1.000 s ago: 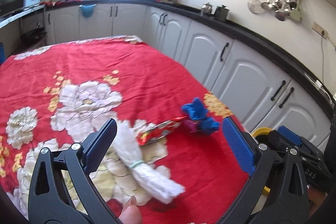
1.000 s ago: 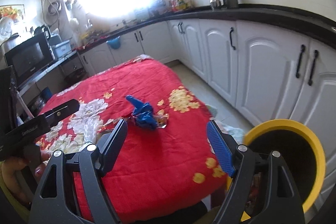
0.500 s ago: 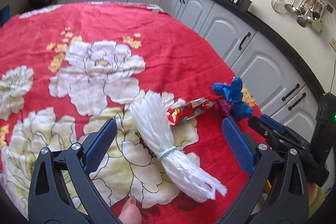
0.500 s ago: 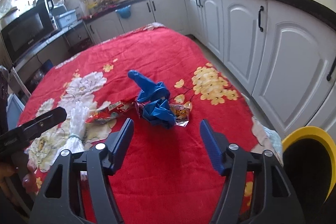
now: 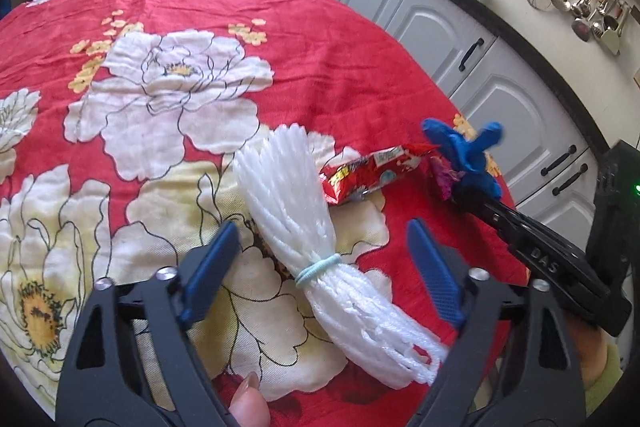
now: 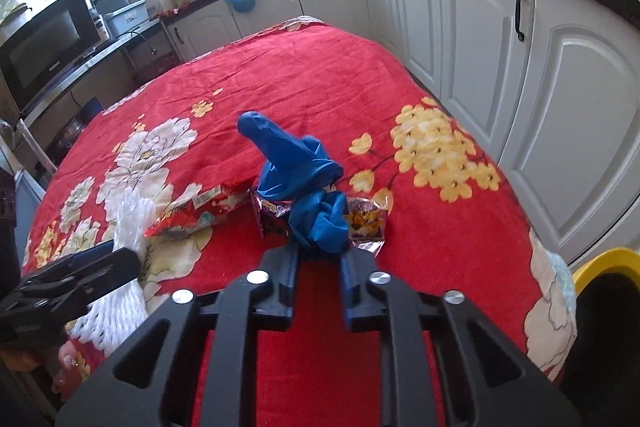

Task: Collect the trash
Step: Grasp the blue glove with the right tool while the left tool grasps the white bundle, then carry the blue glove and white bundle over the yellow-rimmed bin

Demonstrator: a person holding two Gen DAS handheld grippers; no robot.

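Right gripper (image 6: 318,253): jaws closed on one crumpled blue glove (image 6: 308,187). Left gripper (image 5: 320,267): jaws closing, pads apart astride one white banded yarn bundle (image 5: 316,239). One red wrapper (image 5: 368,173) lies between glove and bundle.

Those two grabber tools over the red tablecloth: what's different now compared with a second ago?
Both came down toward the trash. The right gripper has just closed on the crumpled blue glove. The left gripper has been closing around the white foam netting, pads not yet touching. The red snack wrapper and tablecloth stayed put.
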